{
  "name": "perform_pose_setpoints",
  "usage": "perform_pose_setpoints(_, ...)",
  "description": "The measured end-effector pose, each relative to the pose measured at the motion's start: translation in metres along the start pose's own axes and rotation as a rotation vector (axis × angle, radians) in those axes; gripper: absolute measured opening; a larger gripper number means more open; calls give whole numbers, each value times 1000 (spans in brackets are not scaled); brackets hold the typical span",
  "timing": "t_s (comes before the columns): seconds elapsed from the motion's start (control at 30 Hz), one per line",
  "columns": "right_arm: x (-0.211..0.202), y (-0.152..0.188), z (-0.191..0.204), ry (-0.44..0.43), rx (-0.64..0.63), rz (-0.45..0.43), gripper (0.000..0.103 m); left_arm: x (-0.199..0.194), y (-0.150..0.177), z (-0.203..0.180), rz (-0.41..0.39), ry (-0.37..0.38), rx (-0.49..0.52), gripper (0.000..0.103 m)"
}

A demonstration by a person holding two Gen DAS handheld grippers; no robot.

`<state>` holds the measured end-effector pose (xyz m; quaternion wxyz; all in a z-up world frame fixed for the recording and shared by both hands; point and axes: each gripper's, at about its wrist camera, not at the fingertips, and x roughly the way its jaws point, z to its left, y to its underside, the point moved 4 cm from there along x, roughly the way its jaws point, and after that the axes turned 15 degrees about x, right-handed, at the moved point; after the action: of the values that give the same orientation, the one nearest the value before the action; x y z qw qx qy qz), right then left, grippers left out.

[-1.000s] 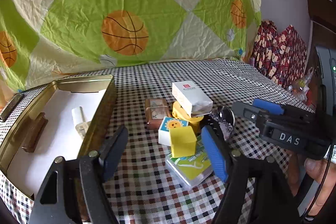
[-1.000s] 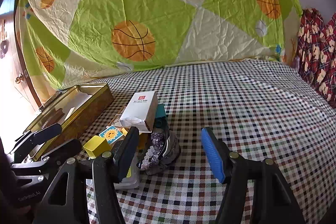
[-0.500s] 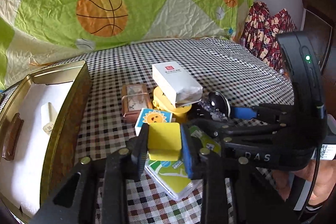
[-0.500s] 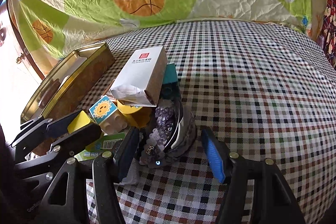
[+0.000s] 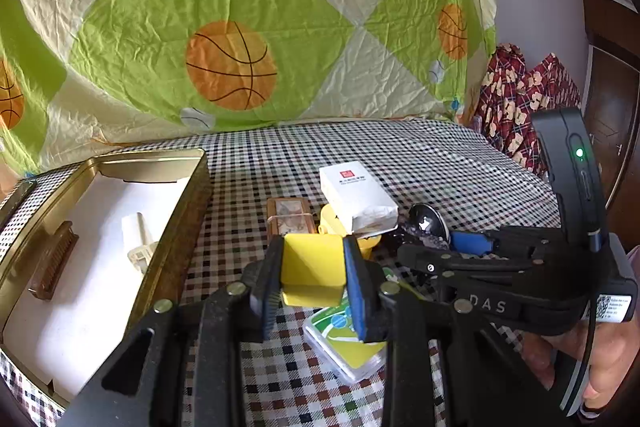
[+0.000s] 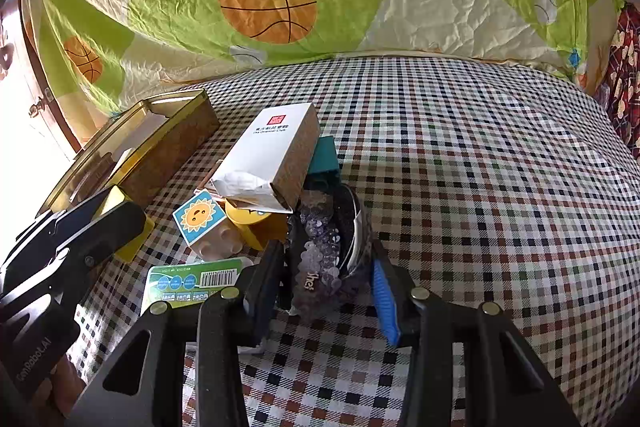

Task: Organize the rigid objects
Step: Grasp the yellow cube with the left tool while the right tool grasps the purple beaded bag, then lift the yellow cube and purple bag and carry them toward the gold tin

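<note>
A crumpled sheet (image 5: 240,27) printed with basketballs is hung behind the worktop (image 6: 480,167), which is covered in small-checked cloth. At the left, an open gold metal tin (image 5: 192,195) with a white lining is seen; a brown ridged bar (image 5: 54,267) and a small pale bottle (image 5: 140,239) lie inside it, well apart.

Right of the tin a heap of rigid things is gathered. A white box (image 6: 272,151) is propped at a tilt on top of a yellow round piece (image 6: 256,223), with a teal block (image 6: 324,157) just behind. A brown framed box (image 5: 288,213) lies on the far left of the heap, a sun-printed block (image 6: 200,219) sits near it, and a flat green pack (image 6: 188,281) in clear plastic lies nearest.

The left tool (image 5: 314,269) is angled down over the green pack and is clenched on a yellow cube (image 5: 312,263), which is held clear of the cloth between the pads.

The right tool (image 6: 326,287) is pitched down at the right of the heap. Its jaws have just been closing around a round case (image 6: 336,239) holding purple beads; whether the pads already press on it cannot be told. A hand (image 5: 608,359) is seen behind it.
</note>
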<state>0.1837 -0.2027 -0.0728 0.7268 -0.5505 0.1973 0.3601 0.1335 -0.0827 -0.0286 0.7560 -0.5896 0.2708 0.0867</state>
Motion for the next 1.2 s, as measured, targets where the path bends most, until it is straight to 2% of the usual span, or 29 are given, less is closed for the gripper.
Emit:
perform_pose_setpoints(0.17,-4,-1,1,6,-8,-23,44,-5,0,4,-25,-20,-11,28)
perform_pose_setpoints(0.63,-32,-5,0,-4,-4,-165,44,-23,-1,7,-107,-90,-11,28)
perform_pose_setpoints(1.2,-51,-3,1,-33,-10,-257,45,-35,1,5,-156,-136,-9,28)
